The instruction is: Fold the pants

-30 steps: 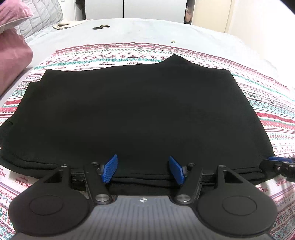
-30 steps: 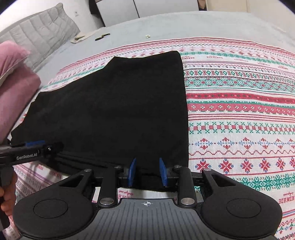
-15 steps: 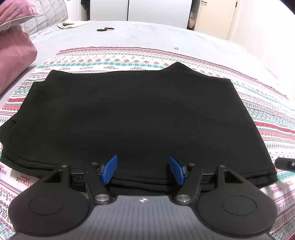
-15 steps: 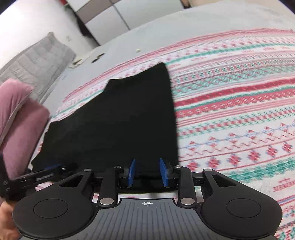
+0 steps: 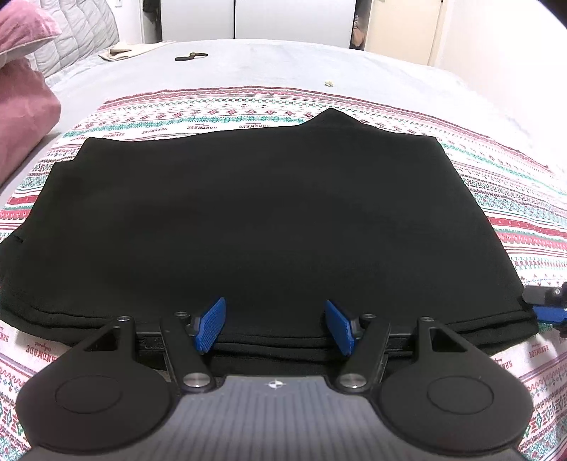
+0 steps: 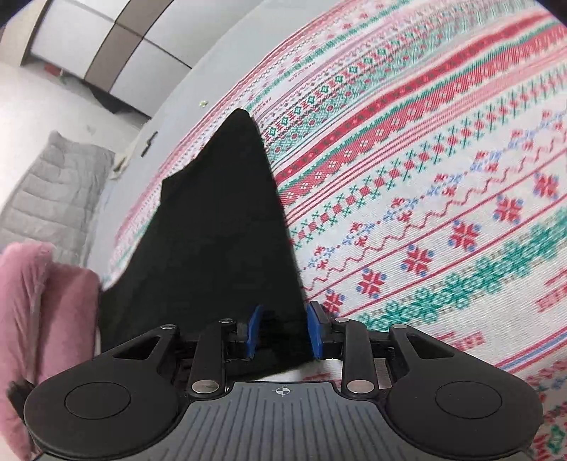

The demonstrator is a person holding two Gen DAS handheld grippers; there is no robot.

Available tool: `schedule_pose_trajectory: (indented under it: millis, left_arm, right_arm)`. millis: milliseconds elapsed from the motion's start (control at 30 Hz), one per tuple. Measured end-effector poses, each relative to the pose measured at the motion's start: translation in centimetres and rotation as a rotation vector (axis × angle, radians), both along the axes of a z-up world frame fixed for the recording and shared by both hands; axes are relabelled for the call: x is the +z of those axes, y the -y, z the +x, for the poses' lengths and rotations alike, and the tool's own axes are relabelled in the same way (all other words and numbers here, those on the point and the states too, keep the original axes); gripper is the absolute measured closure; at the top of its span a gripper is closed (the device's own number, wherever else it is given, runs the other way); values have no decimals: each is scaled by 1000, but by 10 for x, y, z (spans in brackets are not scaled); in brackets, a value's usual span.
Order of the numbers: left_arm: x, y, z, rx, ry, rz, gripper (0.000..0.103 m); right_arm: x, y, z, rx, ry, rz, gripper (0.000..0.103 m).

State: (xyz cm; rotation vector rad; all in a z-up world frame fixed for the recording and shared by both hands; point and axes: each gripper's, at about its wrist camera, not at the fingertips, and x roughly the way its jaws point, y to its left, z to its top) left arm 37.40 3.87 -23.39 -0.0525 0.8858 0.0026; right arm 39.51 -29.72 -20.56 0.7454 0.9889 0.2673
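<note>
folded black pants (image 5: 248,220), long axis left-right

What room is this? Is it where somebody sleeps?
Probably a bedroom: black pants lie on a patterned blanket over a bed, with a pink pillow and closet doors behind.

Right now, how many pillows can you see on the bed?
2, both at the bed's left edge: a pink pillow nearer, a grey quilted pillow behind it. Others may be hidden.
</note>
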Motion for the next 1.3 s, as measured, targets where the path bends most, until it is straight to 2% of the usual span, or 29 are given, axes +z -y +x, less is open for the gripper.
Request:
schedule_pose_trajectory:
  millis: [400,567,833,1067,1200,1300]
  left_arm:
    - [0,-5,2,-6,-8,-16,19]
    - [0,-5,3,-7,-11,-16,18]
    - [-1,-6,3,-11,-12,-17,18]
    - [-1,-7,3,-15,-12,-18,18]
    - [-1,-7,3,-16,-11,-18,17]
    - [-1,-6,3,-14,-10,-15,17]
  right_arm:
    - [-7,-9,-2,-25,91,151,70]
    - [-15,-8,-3,-61,66,181,70]
    - [-13,-18,-6,-64,103,199,70]
    - [-22,-7,-4,-140,54,228,72]
    - [-20,-10,-3,-120,67,228,62]
    - [-19,-13,-1,-105,68,213,60]
